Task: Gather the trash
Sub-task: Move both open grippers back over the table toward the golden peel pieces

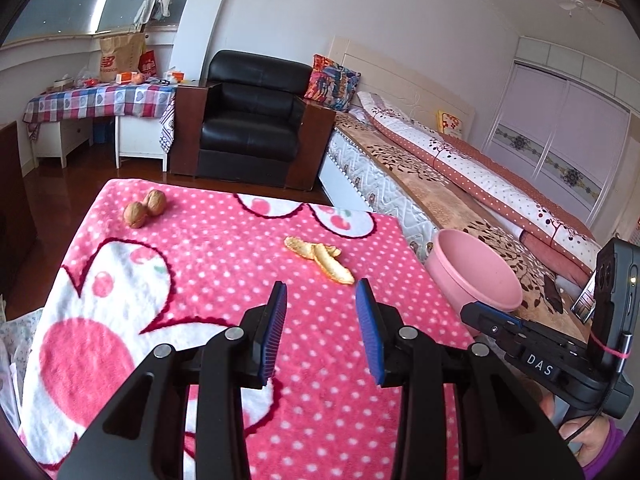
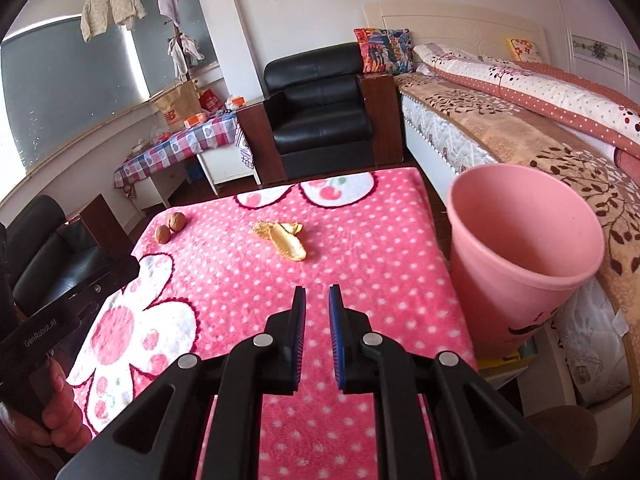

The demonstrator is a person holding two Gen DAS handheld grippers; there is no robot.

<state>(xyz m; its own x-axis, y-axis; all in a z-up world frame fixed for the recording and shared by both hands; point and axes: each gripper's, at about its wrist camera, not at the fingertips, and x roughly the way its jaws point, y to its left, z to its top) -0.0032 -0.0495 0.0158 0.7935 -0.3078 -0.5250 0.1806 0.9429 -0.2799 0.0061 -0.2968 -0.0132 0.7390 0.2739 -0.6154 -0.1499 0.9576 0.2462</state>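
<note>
A yellow-orange fruit peel (image 1: 320, 258) (image 2: 284, 238) lies on the pink polka-dot blanket (image 1: 224, 264) (image 2: 360, 248) that covers the table. Two walnuts (image 1: 145, 208) (image 2: 170, 228) sit at the far left of the blanket. A pink bin (image 1: 476, 276) (image 2: 520, 248) stands off the table's right edge. My left gripper (image 1: 322, 292) is open and empty, just short of the peel. My right gripper (image 2: 317, 294) hovers above the blanket nearer than the peel, its jaws a narrow gap apart with nothing between them.
A bed (image 1: 460, 168) (image 2: 520, 112) runs along the right, behind the bin. A black armchair (image 1: 252, 120) (image 2: 320, 112) stands beyond the table. A side table with a checked cloth (image 1: 100, 100) (image 2: 176, 148) holds bags at the far left.
</note>
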